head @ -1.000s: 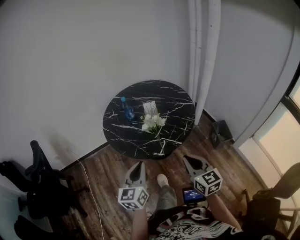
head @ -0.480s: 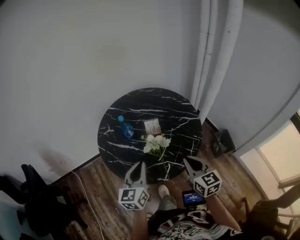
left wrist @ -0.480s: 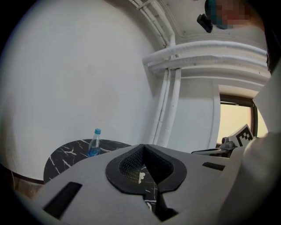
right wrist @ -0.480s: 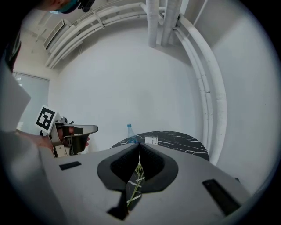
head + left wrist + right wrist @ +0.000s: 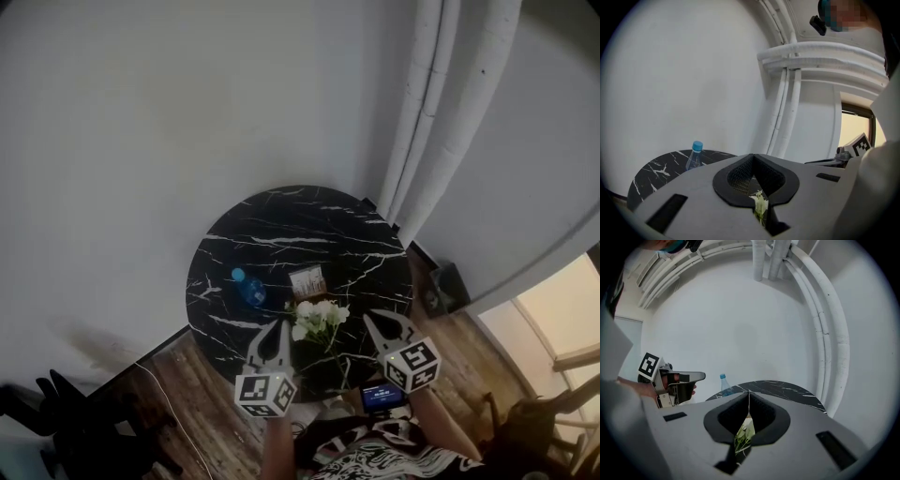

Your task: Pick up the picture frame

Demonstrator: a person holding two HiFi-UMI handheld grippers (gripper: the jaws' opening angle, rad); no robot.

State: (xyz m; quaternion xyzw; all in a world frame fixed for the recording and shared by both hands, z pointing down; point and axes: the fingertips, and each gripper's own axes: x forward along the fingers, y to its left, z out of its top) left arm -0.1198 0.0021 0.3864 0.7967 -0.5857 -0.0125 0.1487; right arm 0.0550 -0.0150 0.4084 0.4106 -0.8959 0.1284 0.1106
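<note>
The small picture frame [image 5: 307, 281] stands near the middle of the round black marble table [image 5: 356, 244]. My left gripper [image 5: 278, 326] is shut and empty over the table's near edge, short of the frame. My right gripper [image 5: 369, 319] is also shut and empty, to the right of the white flowers [image 5: 319, 317]. In the left gripper view the closed jaws [image 5: 753, 157] hide the frame; only a flower [image 5: 760, 204] shows below them. The right gripper view shows its gripper [image 5: 749, 394] shut, the flowers [image 5: 744, 433] beneath and the left gripper [image 5: 677, 384] at the left.
A blue-capped water bottle [image 5: 248, 288] stands left of the frame. White pipes [image 5: 431, 103] run up the wall behind the table. A dark bin [image 5: 441, 283] sits on the wooden floor at the right, and a black office chair [image 5: 75, 431] at the lower left.
The person has walked up to the table: it has come nearer and lower in the head view, and both grippers now reach over its near edge. Both stay shut.
</note>
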